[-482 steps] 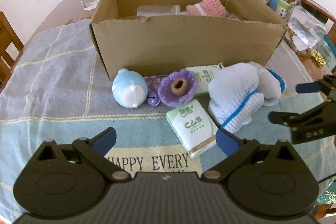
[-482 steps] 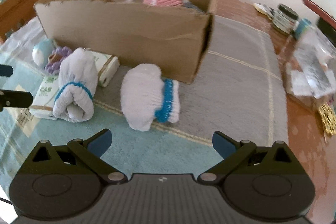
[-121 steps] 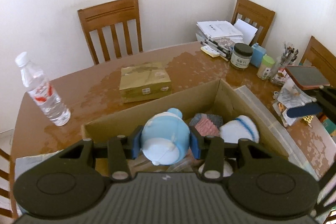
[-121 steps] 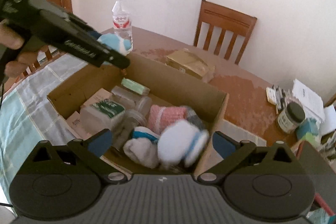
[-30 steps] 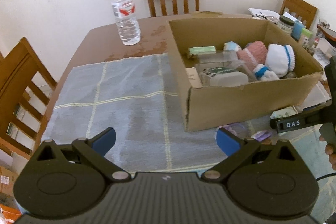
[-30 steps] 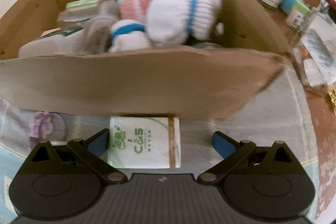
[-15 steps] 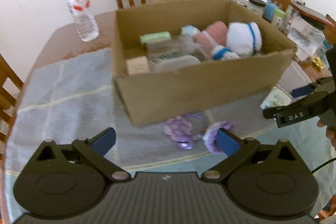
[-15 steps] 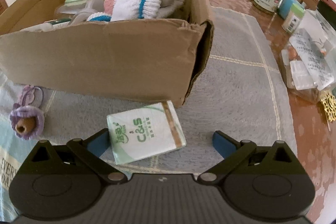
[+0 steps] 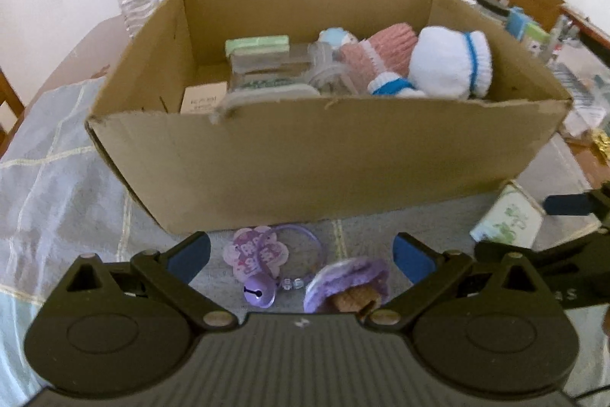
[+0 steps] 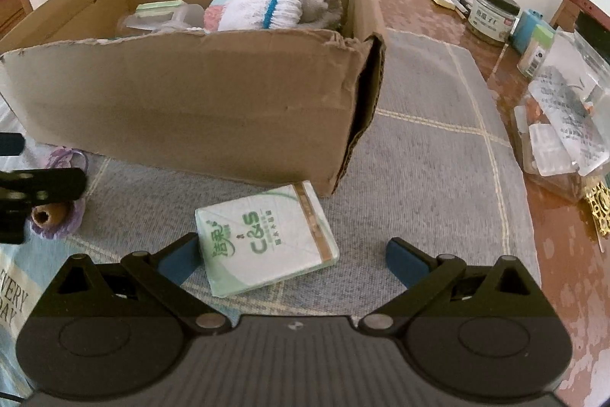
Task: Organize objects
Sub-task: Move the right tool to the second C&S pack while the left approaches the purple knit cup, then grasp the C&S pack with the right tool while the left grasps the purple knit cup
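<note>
Cardboard box [image 9: 324, 174]: taken as the landmark; already filled with rolled socks [image 9: 450, 67], a pink knit piece and small packs, it stands on the tablecloth [image 10: 431, 170].
Tissue pack [image 10: 265, 239]: lies flat on the cloth just in front of the box's right corner, partly between the fingers of the right gripper [image 10: 293, 260].
Purple knit piece [image 9: 349, 283]: lies in front of the box's near wall, just beside a purple bracelet with a bell [image 9: 267, 266].
Risk, tissue pack: a soft, slippery wrap is judged likely to be pushed along the cloth or squeezed out if the fingers close off-centre.
Risk, purple items: both could be caught in one grasp, or the bracelet dragged, since they lie so close.
Risk, box: a lifted item could be knocked against the torn near rim.
Right gripper: spread wide, empty, tilted down over the tissue pack.
Left gripper [image 9: 301, 252]: spread wide, empty, held low over the purple items before the box.
</note>
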Action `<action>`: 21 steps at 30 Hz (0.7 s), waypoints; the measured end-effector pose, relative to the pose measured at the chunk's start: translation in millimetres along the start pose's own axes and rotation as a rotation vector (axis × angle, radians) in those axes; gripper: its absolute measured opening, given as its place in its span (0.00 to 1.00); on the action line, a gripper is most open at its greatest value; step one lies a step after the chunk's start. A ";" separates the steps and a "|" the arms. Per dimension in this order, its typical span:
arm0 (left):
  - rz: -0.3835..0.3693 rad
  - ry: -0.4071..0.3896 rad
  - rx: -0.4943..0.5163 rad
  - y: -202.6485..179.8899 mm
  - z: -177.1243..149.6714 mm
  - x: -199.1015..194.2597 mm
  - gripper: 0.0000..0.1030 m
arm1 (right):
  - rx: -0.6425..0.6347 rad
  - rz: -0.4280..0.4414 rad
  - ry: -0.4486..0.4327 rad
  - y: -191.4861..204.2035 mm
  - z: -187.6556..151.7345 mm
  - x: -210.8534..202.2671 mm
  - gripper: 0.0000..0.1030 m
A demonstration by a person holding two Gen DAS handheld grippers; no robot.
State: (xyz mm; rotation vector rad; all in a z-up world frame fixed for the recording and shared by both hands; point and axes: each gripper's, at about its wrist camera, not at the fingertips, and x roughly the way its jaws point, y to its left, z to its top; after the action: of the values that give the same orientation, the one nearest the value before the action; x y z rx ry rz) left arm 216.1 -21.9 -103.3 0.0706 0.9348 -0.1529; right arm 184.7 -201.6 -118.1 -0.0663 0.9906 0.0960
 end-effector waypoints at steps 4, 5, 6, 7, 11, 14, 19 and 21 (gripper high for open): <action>0.004 0.019 -0.007 3.9 -10.3 -0.9 0.99 | -0.020 0.014 0.002 -1.4 0.6 0.1 1.00; 0.010 0.025 -0.007 5.5 -12.9 -2.5 0.99 | -0.025 0.018 0.003 -2.0 0.9 0.2 1.00; 0.019 0.032 -0.003 7.1 -15.8 -4.1 0.99 | -0.029 0.021 0.003 -2.4 1.0 0.4 1.00; 0.039 0.039 0.005 9.0 -19.5 -5.8 0.99 | -0.032 0.023 0.004 -2.7 1.2 0.5 1.00; 0.044 0.048 0.023 18.8 -33.0 -12.2 0.99 | -0.040 0.029 0.006 -3.7 2.3 1.1 1.00; 0.034 0.047 0.020 20.8 -37.7 -14.0 0.97 | -0.046 0.033 0.007 -4.3 2.6 1.6 1.00; -0.032 0.040 0.008 12.4 -39.1 -13.6 0.87 | -0.051 0.036 0.007 -5.1 3.1 2.1 1.00; -0.061 0.043 -0.002 8.8 -38.5 -12.6 0.84 | -0.052 0.037 0.007 -5.7 3.4 2.4 1.00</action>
State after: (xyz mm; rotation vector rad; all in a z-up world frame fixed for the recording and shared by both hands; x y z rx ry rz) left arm 179.5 -7.0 -116.0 0.0432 0.9802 -0.2080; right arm 189.5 -206.8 -118.2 -0.0963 0.9970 0.1561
